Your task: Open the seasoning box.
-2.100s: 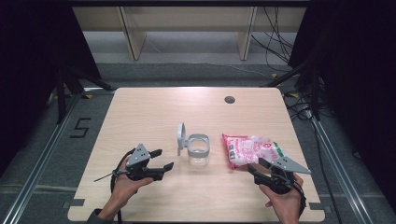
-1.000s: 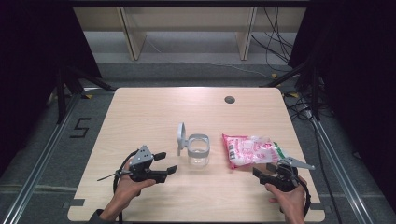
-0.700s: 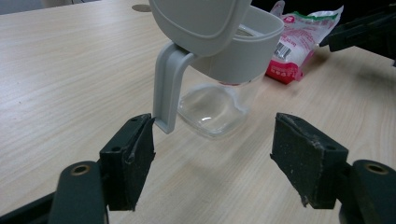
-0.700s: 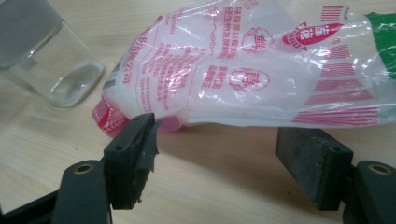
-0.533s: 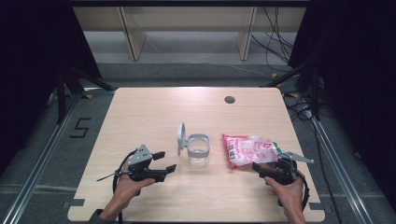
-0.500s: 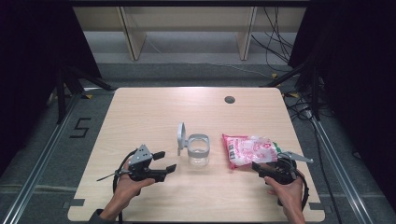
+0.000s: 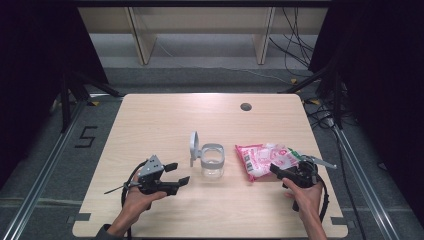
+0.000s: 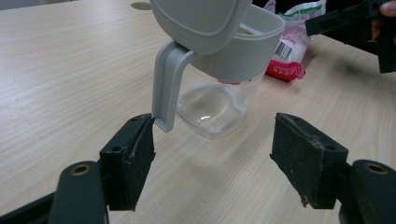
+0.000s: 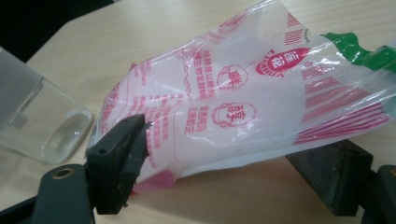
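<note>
A clear jar [image 7: 212, 162] with a grey rim stands mid-table, its grey flip lid [image 7: 193, 147] swung open to the left. To its right lies a pink-and-white printed plastic bag [image 7: 264, 157] with a green end. My left gripper [image 7: 178, 173] is open just left of the jar. In the left gripper view the jar [image 8: 219, 79] is close ahead of my left gripper [image 8: 217, 163], and the lid's tab hangs near the left jaw. My right gripper [image 7: 280, 170] is open at the bag's near edge. In the right gripper view the jaws of my right gripper [image 9: 229, 168] straddle the bag [image 9: 243, 107].
A round cable hole [image 7: 245, 106] sits near the wooden table's [image 7: 165, 120] far edge. Dark stands and cables flank the table on the floor. The other gripper [image 8: 364, 23] shows beyond the jar in the left gripper view.
My right gripper has rolled and edged up to the bag's near edge. My left gripper has crept slightly toward the jar. Jar and bag have not moved.
</note>
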A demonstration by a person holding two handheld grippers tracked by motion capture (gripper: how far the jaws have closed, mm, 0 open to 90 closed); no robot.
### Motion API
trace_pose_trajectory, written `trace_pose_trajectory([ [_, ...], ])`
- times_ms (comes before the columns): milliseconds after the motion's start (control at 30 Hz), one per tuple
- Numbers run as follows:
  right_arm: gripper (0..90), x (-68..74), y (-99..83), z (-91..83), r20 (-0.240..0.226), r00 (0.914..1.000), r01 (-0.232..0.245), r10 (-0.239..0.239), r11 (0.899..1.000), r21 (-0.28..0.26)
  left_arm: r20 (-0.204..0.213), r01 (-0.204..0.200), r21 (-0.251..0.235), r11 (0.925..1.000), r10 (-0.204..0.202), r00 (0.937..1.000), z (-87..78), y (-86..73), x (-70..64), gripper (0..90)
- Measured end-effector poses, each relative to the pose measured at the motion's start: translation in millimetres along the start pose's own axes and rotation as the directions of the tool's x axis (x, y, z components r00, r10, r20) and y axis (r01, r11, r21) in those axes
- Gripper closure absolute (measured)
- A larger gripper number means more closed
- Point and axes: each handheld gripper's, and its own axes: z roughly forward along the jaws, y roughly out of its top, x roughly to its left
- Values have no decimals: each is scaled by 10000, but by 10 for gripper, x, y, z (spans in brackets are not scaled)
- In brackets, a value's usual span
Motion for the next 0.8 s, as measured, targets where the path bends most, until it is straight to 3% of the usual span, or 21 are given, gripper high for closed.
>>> trace_pose_trajectory([
  [33,217,-30,14,21,-5,9999,142,-142,9998,-102,-5,51,-9,10000,-51,10000,0,3,-1,292],
  [67,217,-12,25,22,25,9998,-198,198,9998,-9,-68,234,-30,9997,-235,9997,1,2,-10,292],
  [100,217,-51,40,48,165,9993,331,-327,9991,-281,-66,249,-22,9997,-249,9997,1,1,-10,292],
  [167,217,-56,66,50,370,9989,298,-292,9994,-153,-49,142,-11,9999,-142,9999,-1,-2,-7,292],
  [233,216,-65,86,100,273,9994,200,-193,9994,-283,-12,63,-10,10000,-63,10000,0,3,-1,293],
  [267,217,-18,91,104,341,9986,-388,394,9991,-161,-38,164,-13,9999,-164,9999,0,3,-8,292],
  [300,217,-27,100,126,395,9988,-291,298,9994,-179,-43,221,-26,9998,-221,9997,1,1,-14,293],
  [333,219,-62,117,158,504,9985,225,-213,9994,-243,-20,35,-10,10000,-36,10000,-2,4,-4,293],
  [400,237,-38,123,190,590,9980,-200,207,9997,-121,-113,221,-2,9998,-221,9997,-10,2,-15,293],
  [433,245,-78,131,200,743,9968,305,-296,9995,-108,-86,189,-10,9998,-190,9998,-9,6,-10,293],
  [467,250,16,123,202,668,9925,-1031,1023,9946,88,-100,216,-23,9998,-217,9997,-9,8,-12,293],
  [500,257,-49,135,223,708,9973,-200,205,9998,-74,-109,175,-3,9998,-175,9998,-10,7,-10,293],
  [533,273,-94,146,245,669,9973,311,-294,9992,-238,-74,169,-11,9999,-169,9998,-6,3,-8,293],
  [567,306,-54,147,252,790,9968,-60,75,9998,-185,-120,238,-35,9997,-238,9996,-5,-1,-12,293],
  [600,334,-96,159,268,863,9947,575,-551,9980,-262,-101,232,-26,9997,-232,9997,-5,0,-12,293],
  [700,386,-83,171,277,918,9934,709,-692,9974,-159,-22,-62,-26,10000,62,10000,-3,10,-2,293],
  [800,454,-57,183,291,1185,9891,875,-872,9962,31,-89,16,-3,10000,-16,10000,-11,9,-8,293],
])
